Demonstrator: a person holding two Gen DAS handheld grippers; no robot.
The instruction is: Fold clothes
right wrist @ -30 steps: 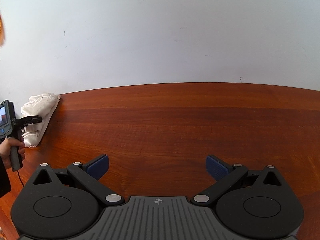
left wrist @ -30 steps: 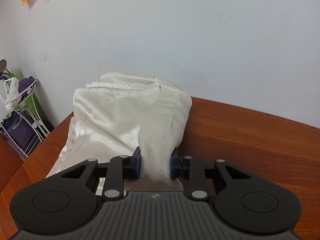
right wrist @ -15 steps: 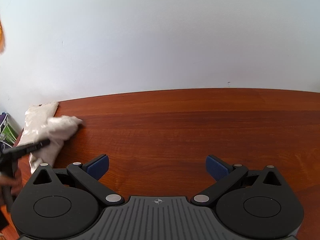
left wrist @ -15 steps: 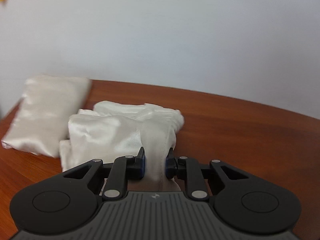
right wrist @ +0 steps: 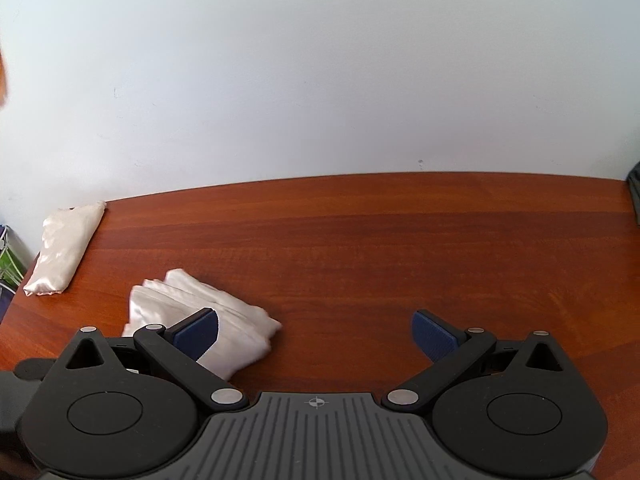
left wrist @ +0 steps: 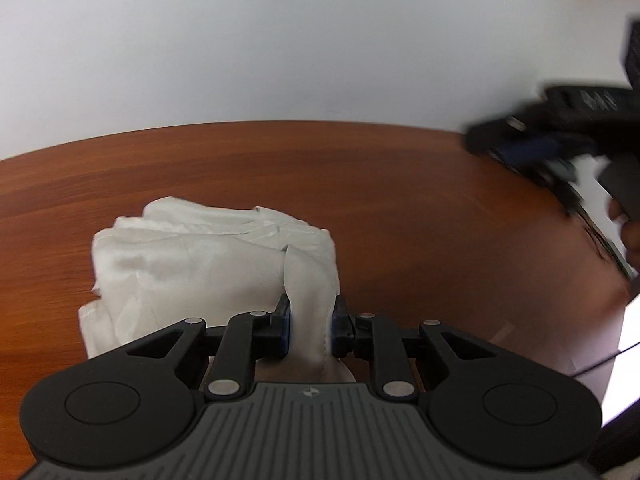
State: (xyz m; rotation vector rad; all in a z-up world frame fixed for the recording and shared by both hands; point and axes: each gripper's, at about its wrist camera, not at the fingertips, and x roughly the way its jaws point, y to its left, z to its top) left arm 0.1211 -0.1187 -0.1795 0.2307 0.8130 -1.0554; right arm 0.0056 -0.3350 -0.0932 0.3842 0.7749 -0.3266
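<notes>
- Satin bundle (left wrist: pixel 208 264), white and loosely folded, sits on a reddish-brown wooden table (left wrist: pixel 400 200), one thick fold of it clamped between the blue pads (left wrist: pixel 285 330) of the left gripper (left wrist: pixel 311 326).
- Most of the cloth spreads ahead and to the left of the left tongs, its far edge rumpled in layers.
- Right gripper (right wrist: pixel 316 332) hovers over bare tabletop with its jaws spread wide and nothing between them.
- From the right wrist view the bundle lies just beyond and partly behind the right gripper's left finger, outside the gap between its pads.
- Second folded cloth (right wrist: pixel 64 248), cream-coloured, lies well apart near the table's far left corner, against the pale wall (right wrist: pixel 320 80).
- Blurred at the right edge of the left wrist view, the right tongs appear with part of a hand (left wrist: pixel 628 236).
</notes>
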